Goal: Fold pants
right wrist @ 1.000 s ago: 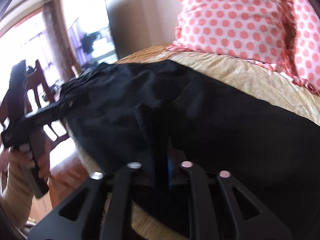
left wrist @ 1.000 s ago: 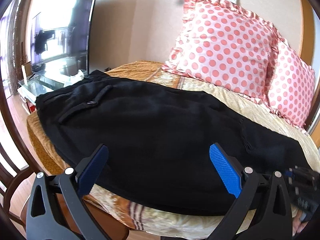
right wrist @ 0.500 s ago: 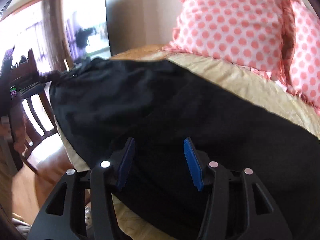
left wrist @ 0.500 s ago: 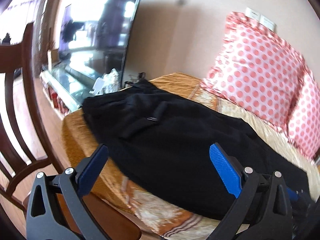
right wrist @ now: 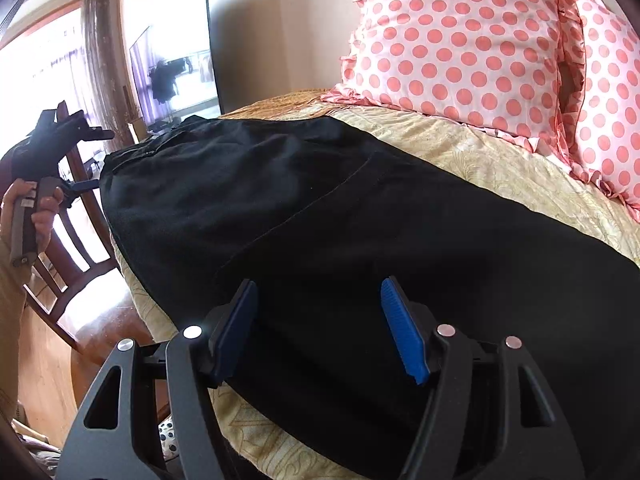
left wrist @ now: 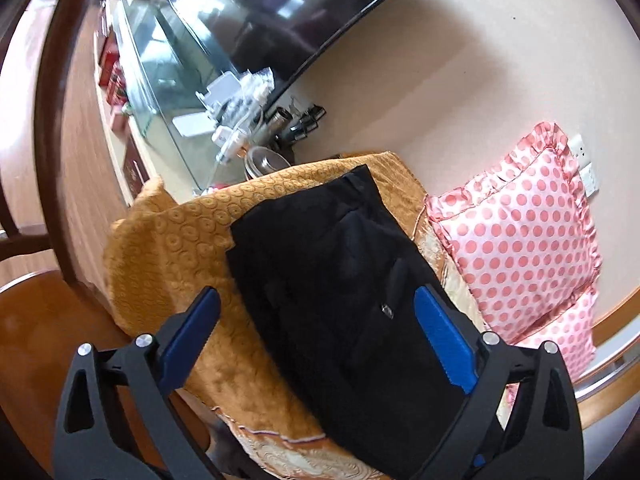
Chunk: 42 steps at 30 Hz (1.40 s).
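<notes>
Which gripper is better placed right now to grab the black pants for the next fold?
Probably the right gripper: it is open, low over the pants' near edge. The left gripper, also open, hangs off the waistband end.

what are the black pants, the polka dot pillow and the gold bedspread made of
Black pants: matte woven cloth, maybe cotton blend; it gives no shine and shows a stitched seam. Polka dot pillow: glossy, satin-like fabric; soft sheen, ruffled edge. Gold bedspread: thick textured cloth with raised ring pattern, possibly quilted or jacquard; exact fibre cannot be told.
</notes>
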Each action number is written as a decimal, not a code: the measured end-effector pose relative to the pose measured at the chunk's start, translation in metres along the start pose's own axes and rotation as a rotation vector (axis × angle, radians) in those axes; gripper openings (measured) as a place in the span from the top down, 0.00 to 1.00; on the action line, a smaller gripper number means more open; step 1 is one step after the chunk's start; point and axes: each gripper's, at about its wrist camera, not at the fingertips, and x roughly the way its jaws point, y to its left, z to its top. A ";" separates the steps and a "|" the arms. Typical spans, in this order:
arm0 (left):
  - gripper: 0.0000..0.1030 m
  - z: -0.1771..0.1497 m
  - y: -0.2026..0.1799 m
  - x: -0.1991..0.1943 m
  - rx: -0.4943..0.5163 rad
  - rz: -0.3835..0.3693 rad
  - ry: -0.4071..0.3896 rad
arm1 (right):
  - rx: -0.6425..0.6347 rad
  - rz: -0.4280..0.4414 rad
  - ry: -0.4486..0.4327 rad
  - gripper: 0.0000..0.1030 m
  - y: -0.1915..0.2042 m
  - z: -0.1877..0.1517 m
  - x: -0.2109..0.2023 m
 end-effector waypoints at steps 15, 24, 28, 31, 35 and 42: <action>0.06 0.005 -0.003 0.014 -0.023 -0.072 0.018 | 0.000 -0.002 -0.011 0.33 0.000 0.001 0.002; 0.33 -0.004 -0.004 0.014 -0.075 -0.031 -0.003 | 0.000 -0.006 -0.017 0.32 0.000 0.001 0.002; 0.51 -0.004 -0.009 0.015 -0.037 0.073 -0.015 | 0.002 -0.005 -0.020 0.30 -0.001 0.000 0.001; 0.77 -0.005 -0.011 0.018 0.002 0.158 -0.018 | 0.006 -0.004 -0.028 0.28 -0.003 -0.001 -0.001; 0.90 -0.008 -0.027 0.013 0.100 0.193 -0.061 | 0.020 -0.003 -0.055 0.28 -0.007 -0.004 -0.013; 0.92 -0.023 -0.138 -0.014 0.407 0.084 -0.143 | 0.105 -0.036 -0.146 0.19 -0.039 -0.014 -0.061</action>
